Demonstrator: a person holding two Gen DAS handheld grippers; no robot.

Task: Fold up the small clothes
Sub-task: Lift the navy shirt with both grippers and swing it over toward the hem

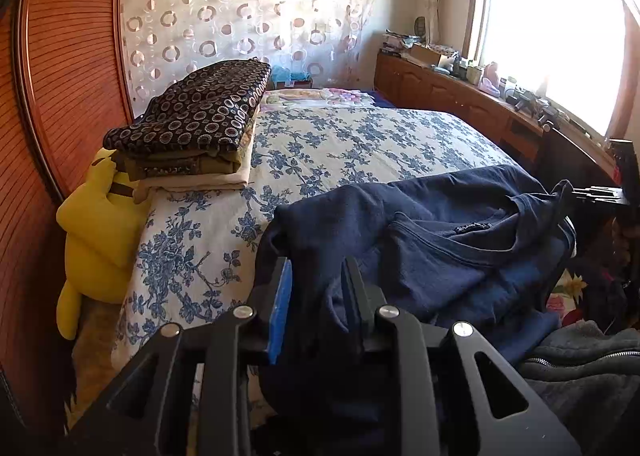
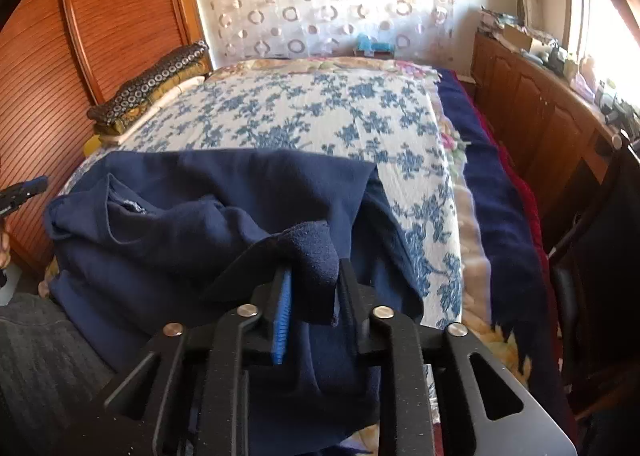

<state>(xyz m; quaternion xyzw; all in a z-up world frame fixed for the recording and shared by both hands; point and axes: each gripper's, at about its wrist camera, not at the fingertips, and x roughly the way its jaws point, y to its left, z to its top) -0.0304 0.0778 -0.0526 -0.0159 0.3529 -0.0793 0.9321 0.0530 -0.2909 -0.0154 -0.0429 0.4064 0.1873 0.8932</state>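
Observation:
A navy blue shirt (image 1: 432, 240) lies bunched at the near edge of the bed; it also shows in the right wrist view (image 2: 192, 223). My left gripper (image 1: 316, 276) is shut on a fold of the shirt at its left side, cloth between the jaws. My right gripper (image 2: 312, 276) is shut on a bunched navy edge of the shirt at its right side, lifted a little. The left gripper's tip (image 2: 24, 191) shows at the left edge of the right wrist view. The shirt's collar and label (image 1: 472, 230) face up.
The bed has a blue floral quilt (image 1: 340, 143). A stack of folded clothes (image 1: 192, 123) sits at the bed's left by the wooden headboard (image 1: 72, 75), beside a yellow plush toy (image 1: 100, 232). A cluttered wooden cabinet (image 1: 460, 83) runs under the window. A grey garment (image 1: 580, 368) lies nearby.

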